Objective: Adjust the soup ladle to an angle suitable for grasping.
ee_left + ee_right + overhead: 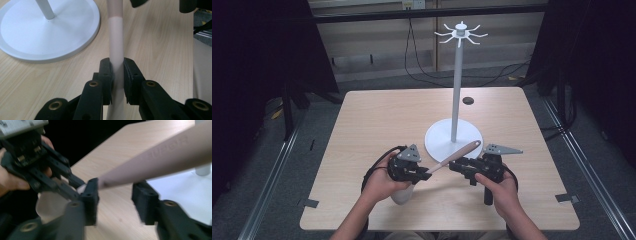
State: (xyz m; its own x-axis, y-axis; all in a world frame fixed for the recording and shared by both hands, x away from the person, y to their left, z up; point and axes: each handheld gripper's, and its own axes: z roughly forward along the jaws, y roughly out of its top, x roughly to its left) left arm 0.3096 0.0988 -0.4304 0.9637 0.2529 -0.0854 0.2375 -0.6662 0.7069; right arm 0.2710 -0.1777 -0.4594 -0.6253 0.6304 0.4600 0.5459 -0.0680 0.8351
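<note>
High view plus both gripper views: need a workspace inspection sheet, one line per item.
Surface: light wooden table, dark round hole near far edge.
Job's things: spatula with pinkish-brown handle, white head; white hook stand upright on round base.
Clutter: nothing seen.
Grippers: left gripper shut on spatula handle; right gripper open, jaws either side of handle, not pressing.
Cables: black gripper cable at left hand; black leads on floor behind table.
Surroundings: grey floor, dark curtains.

The spatula (116,37) runs past the frame's top edge, its head hidden.
</note>
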